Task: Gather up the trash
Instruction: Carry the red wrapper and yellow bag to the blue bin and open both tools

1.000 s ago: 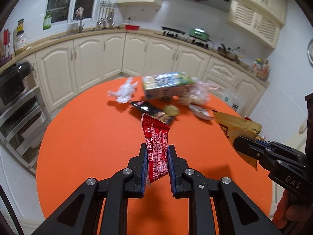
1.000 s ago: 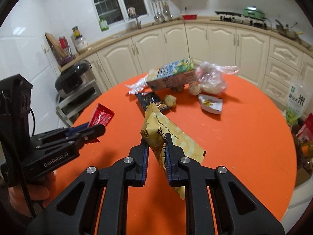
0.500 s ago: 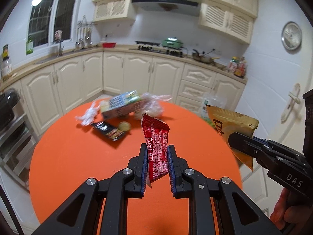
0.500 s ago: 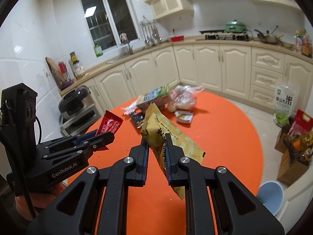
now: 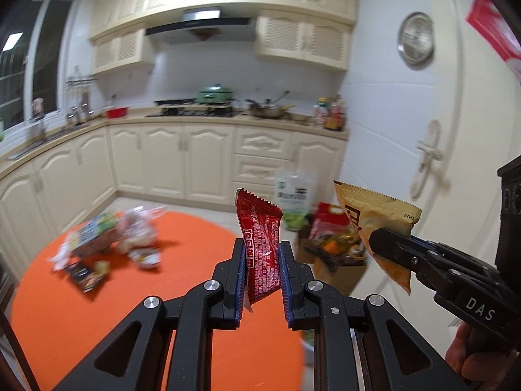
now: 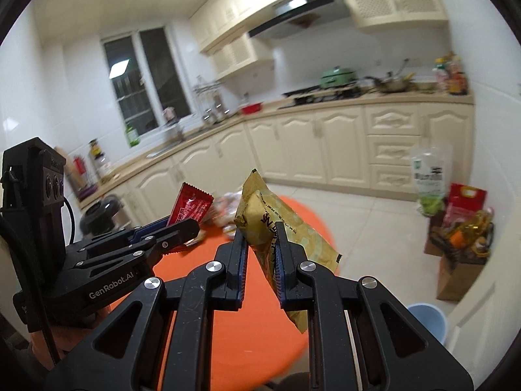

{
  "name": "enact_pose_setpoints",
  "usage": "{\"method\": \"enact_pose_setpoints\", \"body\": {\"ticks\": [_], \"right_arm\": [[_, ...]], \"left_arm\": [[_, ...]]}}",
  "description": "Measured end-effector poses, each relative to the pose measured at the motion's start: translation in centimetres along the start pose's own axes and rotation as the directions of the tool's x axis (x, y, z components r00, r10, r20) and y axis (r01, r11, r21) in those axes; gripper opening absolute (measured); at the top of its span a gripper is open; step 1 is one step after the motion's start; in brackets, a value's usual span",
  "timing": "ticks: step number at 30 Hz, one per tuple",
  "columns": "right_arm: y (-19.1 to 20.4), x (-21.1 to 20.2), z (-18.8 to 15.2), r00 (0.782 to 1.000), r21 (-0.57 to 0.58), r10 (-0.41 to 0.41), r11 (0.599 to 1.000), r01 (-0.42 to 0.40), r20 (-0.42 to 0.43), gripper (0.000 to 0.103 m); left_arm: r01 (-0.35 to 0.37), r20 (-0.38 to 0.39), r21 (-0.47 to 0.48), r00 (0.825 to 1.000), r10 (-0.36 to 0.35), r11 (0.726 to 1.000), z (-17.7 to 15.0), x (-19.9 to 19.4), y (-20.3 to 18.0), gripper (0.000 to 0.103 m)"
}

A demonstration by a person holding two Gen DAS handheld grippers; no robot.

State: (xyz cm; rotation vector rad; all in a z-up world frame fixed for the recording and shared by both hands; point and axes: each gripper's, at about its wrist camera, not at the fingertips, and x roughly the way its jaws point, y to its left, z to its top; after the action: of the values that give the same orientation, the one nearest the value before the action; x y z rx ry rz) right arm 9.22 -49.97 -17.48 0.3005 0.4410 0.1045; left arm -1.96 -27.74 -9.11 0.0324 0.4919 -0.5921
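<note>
Red wrapper (image 5: 261, 247), upright and crinkled, pinched at its lower half between the blue pads of the left gripper (image 5: 262, 273), whose jaws stand narrow and clamp it above the orange round table (image 5: 195, 352). Yellow-brown snack bag (image 6: 276, 231), tilted with its top toward the upper left, gripped at mid-length by the right gripper (image 6: 260, 260), likewise nearly closed on its load; in the left wrist view the same bag hangs from that gripper at the right, beside the red wrapper but apart from it. On the far side of the table lie the remaining scraps: a printed carton (image 5: 97, 233), a clear plastic bag (image 5: 138, 228), a dark wrapper (image 5: 86, 275) and a small white packet (image 5: 148, 257), all blurred. Beyond the table edge, a blue bin (image 6: 426, 322) stands on the tiled floor near a cardboard box of groceries (image 6: 456, 260). Cream kitchen cabinets (image 5: 162, 159) line the background.
</note>
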Motion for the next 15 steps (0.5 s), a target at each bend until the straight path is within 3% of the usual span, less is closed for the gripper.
{"method": "enact_pose_setpoints", "body": {"ticks": [9,15], "right_arm": [[-10.7,-3.7,0.3,0.984,0.132,-0.173,0.977,0.168,0.027,0.014],[-19.7,-2.7,-1.9,0.961,0.249,-0.270,0.929,0.274,-0.052,0.014]], "left_arm": [[0.136,-0.038,0.080,0.990,-0.134,0.987,1.9,10.3,-6.3,0.015],[0.205,-0.184,0.101,0.966,-0.184,0.974,0.9,20.9,-9.3,0.015]]}}
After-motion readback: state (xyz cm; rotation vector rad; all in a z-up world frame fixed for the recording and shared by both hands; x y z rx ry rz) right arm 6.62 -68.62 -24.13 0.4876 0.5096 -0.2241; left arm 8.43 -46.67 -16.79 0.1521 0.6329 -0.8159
